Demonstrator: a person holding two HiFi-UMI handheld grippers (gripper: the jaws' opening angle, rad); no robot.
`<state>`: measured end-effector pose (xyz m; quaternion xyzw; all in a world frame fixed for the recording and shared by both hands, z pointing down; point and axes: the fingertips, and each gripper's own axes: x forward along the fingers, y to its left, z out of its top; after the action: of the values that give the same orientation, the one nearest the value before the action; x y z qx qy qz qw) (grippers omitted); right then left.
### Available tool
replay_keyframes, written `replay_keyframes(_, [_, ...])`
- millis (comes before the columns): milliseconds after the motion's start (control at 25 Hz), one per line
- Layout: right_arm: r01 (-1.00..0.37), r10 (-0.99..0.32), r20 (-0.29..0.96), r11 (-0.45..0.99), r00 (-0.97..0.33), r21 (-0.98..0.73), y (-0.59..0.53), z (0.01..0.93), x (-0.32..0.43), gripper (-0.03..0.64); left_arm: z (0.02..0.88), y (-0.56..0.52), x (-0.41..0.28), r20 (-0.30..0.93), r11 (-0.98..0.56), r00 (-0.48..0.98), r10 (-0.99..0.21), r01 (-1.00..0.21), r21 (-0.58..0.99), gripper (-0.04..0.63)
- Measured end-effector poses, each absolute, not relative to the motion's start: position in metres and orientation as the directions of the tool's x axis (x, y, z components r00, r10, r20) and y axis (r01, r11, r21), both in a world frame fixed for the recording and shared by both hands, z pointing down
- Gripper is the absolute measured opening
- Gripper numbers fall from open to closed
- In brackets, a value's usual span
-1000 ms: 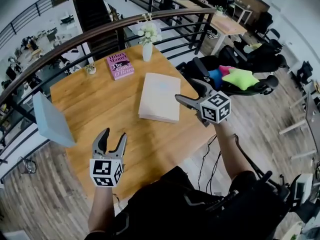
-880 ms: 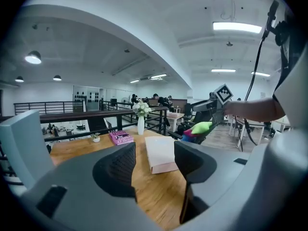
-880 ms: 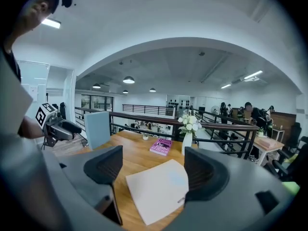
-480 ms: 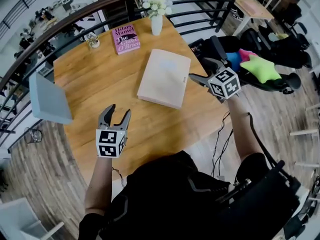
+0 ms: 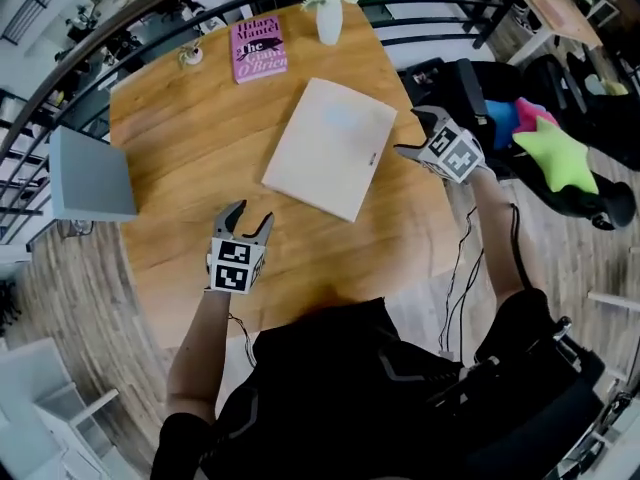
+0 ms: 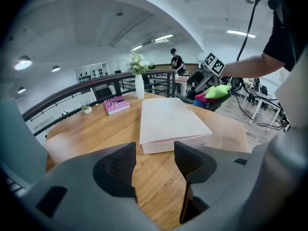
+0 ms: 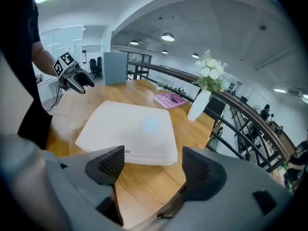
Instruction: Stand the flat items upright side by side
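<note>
A large pale pink book (image 5: 330,146) lies flat in the middle of the round wooden table (image 5: 180,138). A smaller pink book (image 5: 260,48) lies flat near the far edge. A grey-blue flat item (image 5: 90,173) sits at the table's left edge. My left gripper (image 5: 248,218) hovers open over the wood, short of the large book's (image 6: 168,121) near corner. My right gripper (image 5: 412,134) is at the table's right edge beside the large book (image 7: 132,129). It is open, its jaws have just been closing a little, and nothing is between them.
A white vase with flowers (image 5: 328,18) and a small pot (image 5: 190,56) stand near the far edge by a dark railing (image 7: 240,129). Office chairs with bright cushions (image 5: 555,153) crowd the floor to the right. A cable (image 5: 462,268) hangs under my right arm.
Both grippers have come down toward the table. The left one moved forward toward the large book's near corner, and the right one dropped in beside its right edge.
</note>
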<state>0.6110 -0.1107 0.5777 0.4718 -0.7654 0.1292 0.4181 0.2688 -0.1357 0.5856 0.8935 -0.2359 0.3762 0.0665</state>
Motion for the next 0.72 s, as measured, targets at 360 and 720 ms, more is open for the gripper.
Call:
replay_keyframes(360, [-0.750, -0.481, 0.859, 0.631, -0.177, 0.199, -0.148, 0.652, 0.648, 0.379, 0.636, -0.151, 0.289, 0.804, -0.889, 0.469, -0.365, -0.433, -0.151, 0.261])
replay_keyframes(720, [-0.568, -0.337, 0.933, 0.795, -0.126, 0.211, -0.173, 0.707, 0.659, 0.377, 0.665, -0.177, 0.295, 0.853, -0.901, 0.393, -0.343, -0.395, -0.180, 0.265])
